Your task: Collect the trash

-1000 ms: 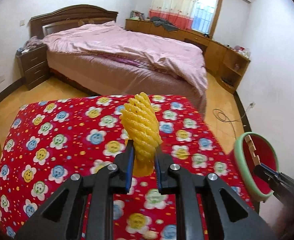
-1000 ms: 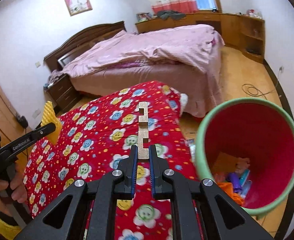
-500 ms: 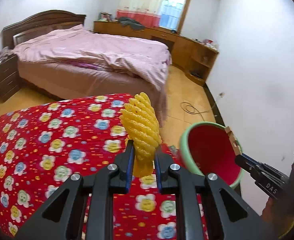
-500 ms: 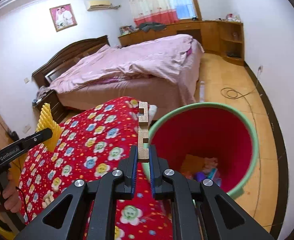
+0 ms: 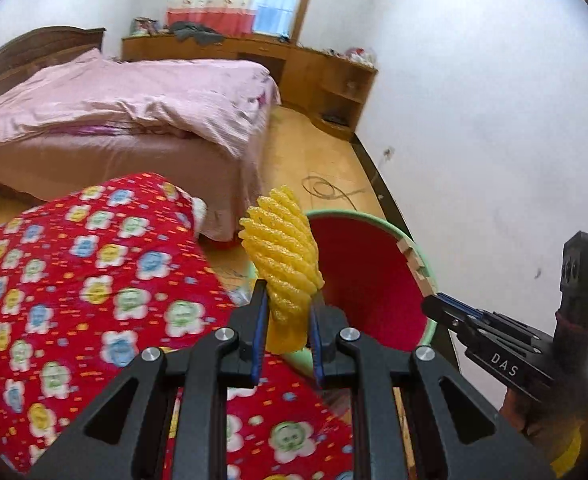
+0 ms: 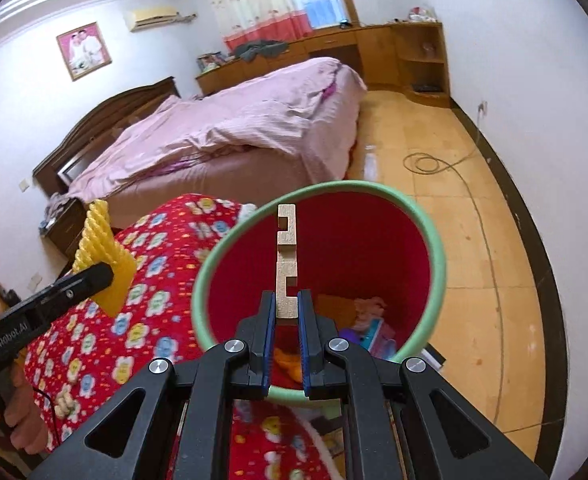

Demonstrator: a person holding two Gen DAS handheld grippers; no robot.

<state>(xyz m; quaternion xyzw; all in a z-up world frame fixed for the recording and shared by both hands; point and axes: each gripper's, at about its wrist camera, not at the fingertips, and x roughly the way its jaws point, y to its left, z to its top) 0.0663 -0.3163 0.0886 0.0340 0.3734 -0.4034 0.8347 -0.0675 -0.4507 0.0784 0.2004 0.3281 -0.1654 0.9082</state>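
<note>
Half the bin (image 6: 434,240) floor hidden behind right tool (image 6: 285,304)

Between left fingers (image 5: 258,320): foam piece (image 5: 281,256). Between right fingers (image 6: 267,332): notched wood strip (image 6: 286,264). Ahead of and below both: bin (image 6: 434,248), litter inside. Left of bin: table (image 5: 73,272). Behind table: bed (image 5: 125,120).

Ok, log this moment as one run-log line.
left gripper: shut on foam net | right gripper: shut on wood piece | wood piece in front of bin opening | bin: holds trash
</note>
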